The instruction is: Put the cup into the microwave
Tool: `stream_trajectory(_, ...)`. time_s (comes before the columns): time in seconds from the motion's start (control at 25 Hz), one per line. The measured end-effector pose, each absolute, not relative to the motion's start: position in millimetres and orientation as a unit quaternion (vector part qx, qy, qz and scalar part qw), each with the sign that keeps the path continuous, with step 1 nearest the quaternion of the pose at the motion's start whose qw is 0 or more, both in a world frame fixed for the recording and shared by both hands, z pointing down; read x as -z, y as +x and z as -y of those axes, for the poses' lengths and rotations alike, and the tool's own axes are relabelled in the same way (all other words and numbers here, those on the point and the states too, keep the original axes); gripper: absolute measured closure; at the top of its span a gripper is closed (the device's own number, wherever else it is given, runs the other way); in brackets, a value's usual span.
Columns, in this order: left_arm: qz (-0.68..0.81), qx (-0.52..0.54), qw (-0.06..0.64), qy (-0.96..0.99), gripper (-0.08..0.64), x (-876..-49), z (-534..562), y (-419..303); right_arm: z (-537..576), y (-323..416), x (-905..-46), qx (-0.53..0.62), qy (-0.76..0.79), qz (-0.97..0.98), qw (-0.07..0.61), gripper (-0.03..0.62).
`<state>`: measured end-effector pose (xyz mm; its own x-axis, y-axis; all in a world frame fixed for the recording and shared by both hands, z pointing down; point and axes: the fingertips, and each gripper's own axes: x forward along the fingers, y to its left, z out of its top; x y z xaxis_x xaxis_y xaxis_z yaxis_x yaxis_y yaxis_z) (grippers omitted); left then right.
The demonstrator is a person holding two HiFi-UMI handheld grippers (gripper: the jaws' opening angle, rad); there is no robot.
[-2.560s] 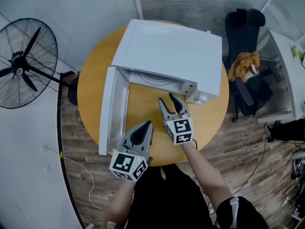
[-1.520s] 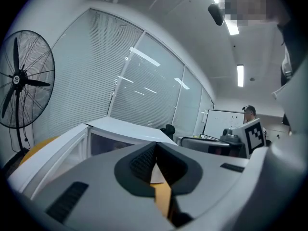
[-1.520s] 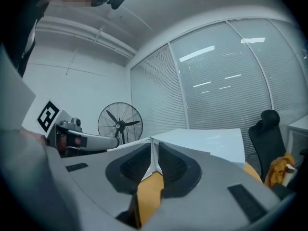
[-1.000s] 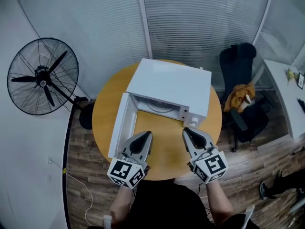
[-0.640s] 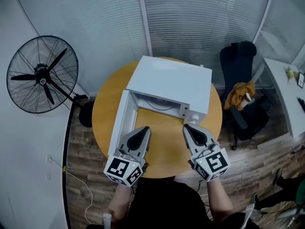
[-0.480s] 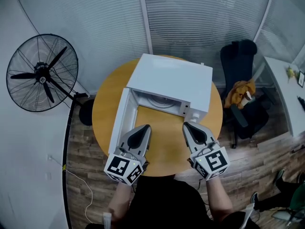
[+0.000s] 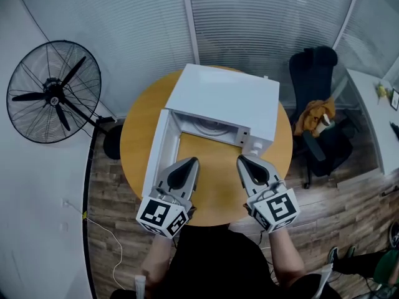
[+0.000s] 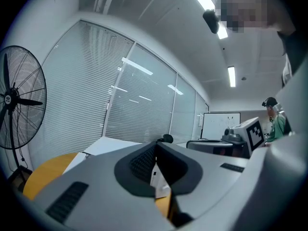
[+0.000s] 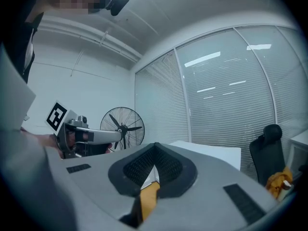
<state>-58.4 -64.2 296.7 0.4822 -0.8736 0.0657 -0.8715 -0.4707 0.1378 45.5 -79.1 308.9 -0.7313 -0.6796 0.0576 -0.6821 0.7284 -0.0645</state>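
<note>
Microwave stands open beyond the right hand-held gripper.

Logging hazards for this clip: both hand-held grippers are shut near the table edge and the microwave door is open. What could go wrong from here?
1. The open door juts out right beside the left hand-held gripper; a sideways move could knock it.
2. No cup shows in any view; only the turntable is visible inside the microwave, and the right hand-held gripper is shut on nothing, so the placement cannot be confirmed.
</note>
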Motion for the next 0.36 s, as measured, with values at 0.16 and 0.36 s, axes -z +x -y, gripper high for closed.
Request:
stream_trajectory(0.16,0.508,0.003,0.078,0.858,0.565,-300.0,65.6,-58.6,80.5,44.5,-309.8,-0.042,0.365,0.93,0.013,0.586)
stream_trajectory(0.36,0.512,0.003,0.076,0.856,0.565,-298.9,68.8,-61.0,83.8,43.1,-310.3,-0.032,0.37,0.928,0.026,0.586)
